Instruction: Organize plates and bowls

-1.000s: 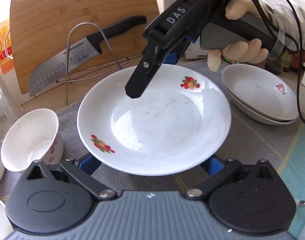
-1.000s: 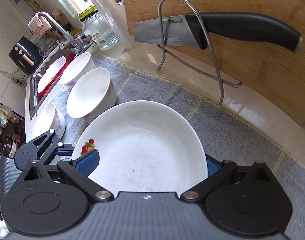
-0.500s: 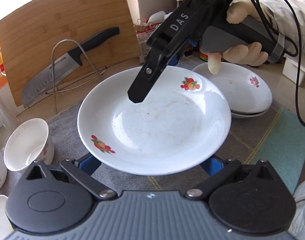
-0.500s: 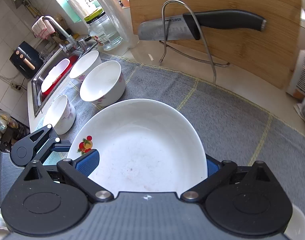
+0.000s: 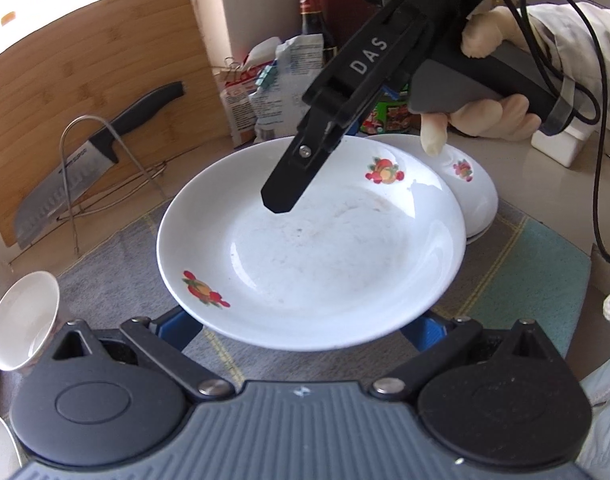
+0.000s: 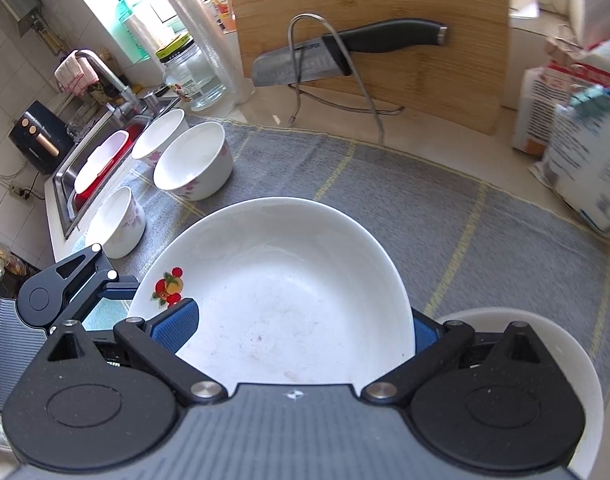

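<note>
Both grippers are carrying the plate [image 5: 311, 256] rightward, now overlapping the stacked plates [image 5: 475, 196]; right gripper [image 6: 301, 328] and left gripper [image 5: 305, 326] are apparently clamping its opposite rims above the mat [image 6: 445, 208].

A plate [image 5: 311, 248] sits between the left gripper [image 5: 303, 326] at its near edge and the right gripper [image 6: 293, 330] at its far edge; behind it to the right a stack of plates [image 5: 471, 192] rests on the mat [image 6: 405, 184], partly overlapped by it; left of the plate stand three bowls [image 6: 193, 164] on the mat, with the sink [image 6: 101, 156] beyond them; behind, a knife [image 6: 345, 54] lies in a wire rack [image 6: 333, 76] before an upright cutting board [image 6: 385, 12]; bags [image 5: 273, 88] stand right of the board.
</note>
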